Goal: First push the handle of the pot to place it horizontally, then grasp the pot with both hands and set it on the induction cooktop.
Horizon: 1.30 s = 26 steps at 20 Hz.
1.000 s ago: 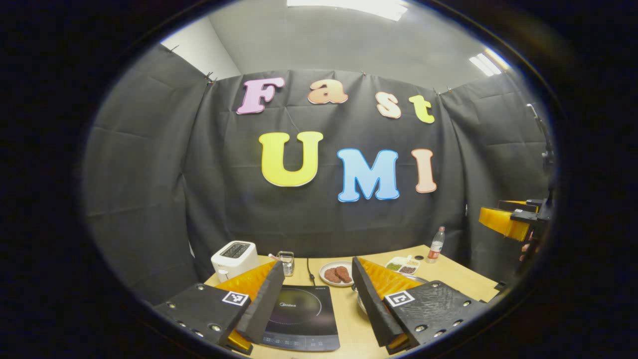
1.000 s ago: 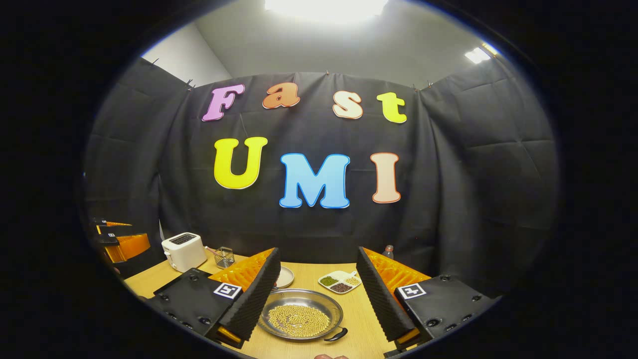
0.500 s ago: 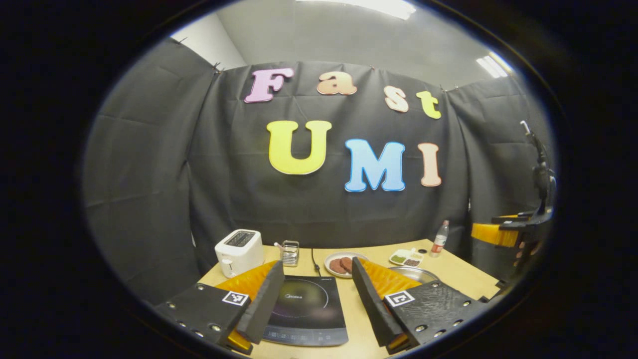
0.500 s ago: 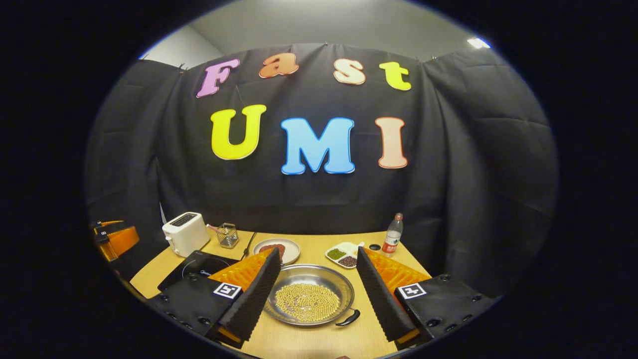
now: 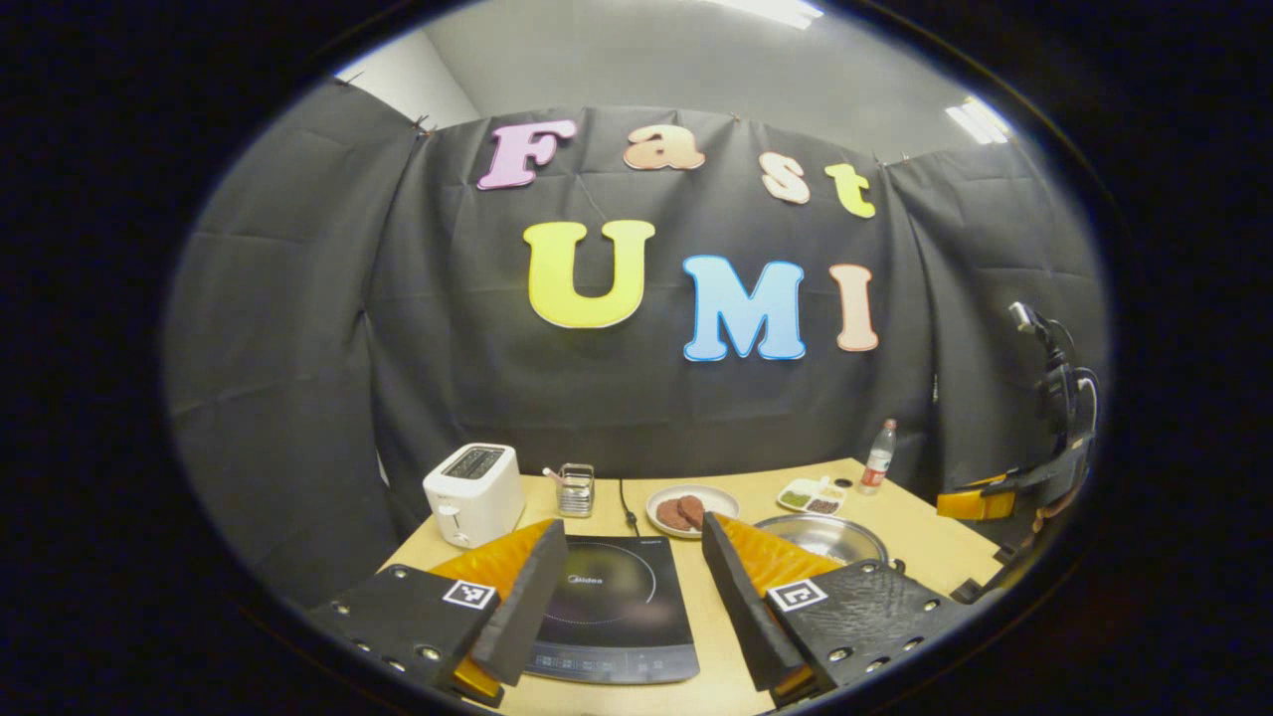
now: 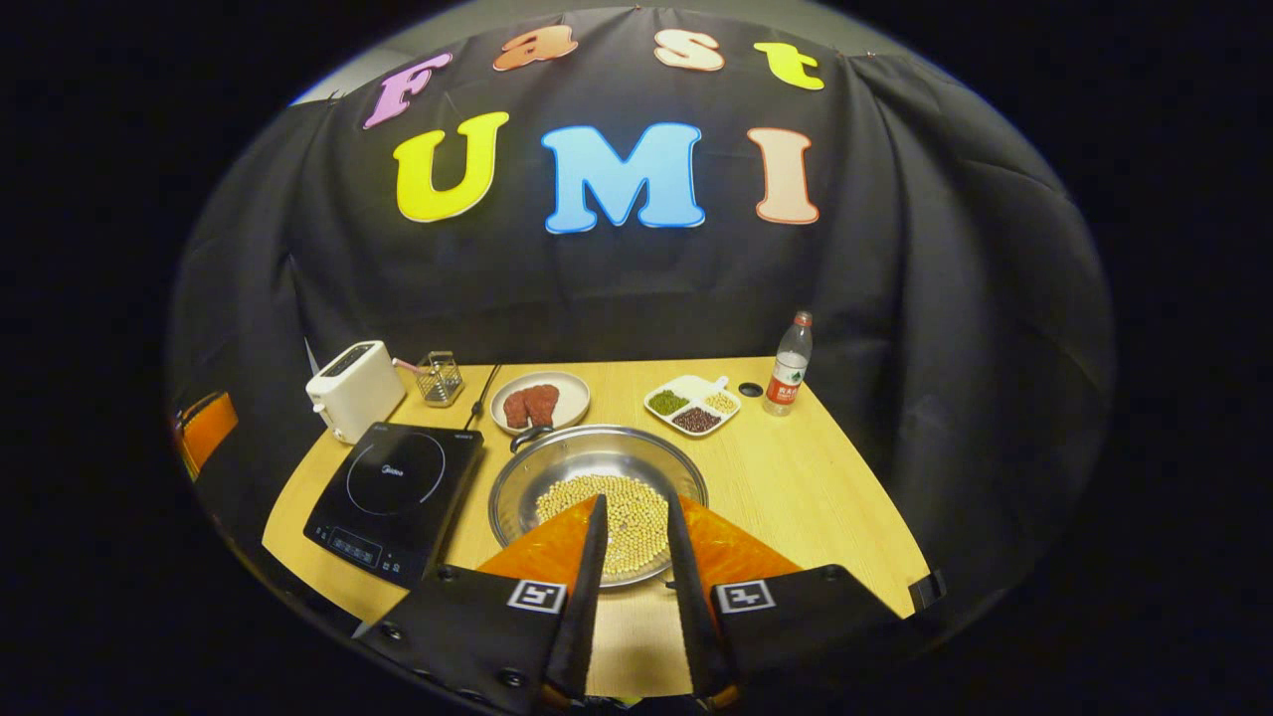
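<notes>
Your pot (image 6: 597, 477) is a wide, shallow steel pan, upright on the wooden table, its bottom covered with pale yellow beans. One dark handle (image 6: 529, 435) shows at its far-left rim. Your induction cooktop (image 6: 393, 487) is a flat black glass slab just left of the pot, nothing on it.

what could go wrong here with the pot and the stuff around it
The pot is loaded with loose beans and sits on the table, not on the induction cooktop; a hard push on a handle or a tilted lift could scatter them. The plate of meat and the divided dish lie just behind the pot, so a swinging handle may knock them.
</notes>
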Each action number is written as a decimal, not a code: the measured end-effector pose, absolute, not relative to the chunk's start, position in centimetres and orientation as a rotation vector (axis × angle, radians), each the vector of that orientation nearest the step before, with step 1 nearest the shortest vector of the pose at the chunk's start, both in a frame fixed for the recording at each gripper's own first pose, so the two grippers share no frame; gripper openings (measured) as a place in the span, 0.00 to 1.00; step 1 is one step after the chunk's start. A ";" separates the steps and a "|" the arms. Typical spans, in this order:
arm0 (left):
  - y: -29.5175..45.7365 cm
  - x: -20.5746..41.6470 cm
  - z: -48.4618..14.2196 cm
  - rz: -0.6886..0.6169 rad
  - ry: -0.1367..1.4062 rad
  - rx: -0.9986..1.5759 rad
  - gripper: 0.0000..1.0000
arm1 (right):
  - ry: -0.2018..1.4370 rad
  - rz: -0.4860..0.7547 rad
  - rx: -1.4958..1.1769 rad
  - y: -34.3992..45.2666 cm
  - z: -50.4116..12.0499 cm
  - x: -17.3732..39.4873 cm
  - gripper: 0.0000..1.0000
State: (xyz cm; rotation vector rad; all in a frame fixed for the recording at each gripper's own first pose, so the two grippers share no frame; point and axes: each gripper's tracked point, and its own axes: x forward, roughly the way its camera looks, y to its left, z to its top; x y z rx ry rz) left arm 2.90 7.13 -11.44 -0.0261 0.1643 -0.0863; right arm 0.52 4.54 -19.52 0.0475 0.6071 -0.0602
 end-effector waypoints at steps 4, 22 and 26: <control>6.3 2.7 -12.3 -0.066 0.197 -0.042 0.86 | 0.685 -0.052 0.012 3.7 -21.9 0.3 0.11; 4.2 2.2 -14.9 0.080 0.300 -0.043 0.84 | 1.017 0.247 -0.113 4.3 -34.6 -1.9 0.02; 4.1 2.0 -15.5 0.108 0.317 -0.041 0.83 | 1.086 0.272 -0.086 4.3 -36.2 -2.1 0.02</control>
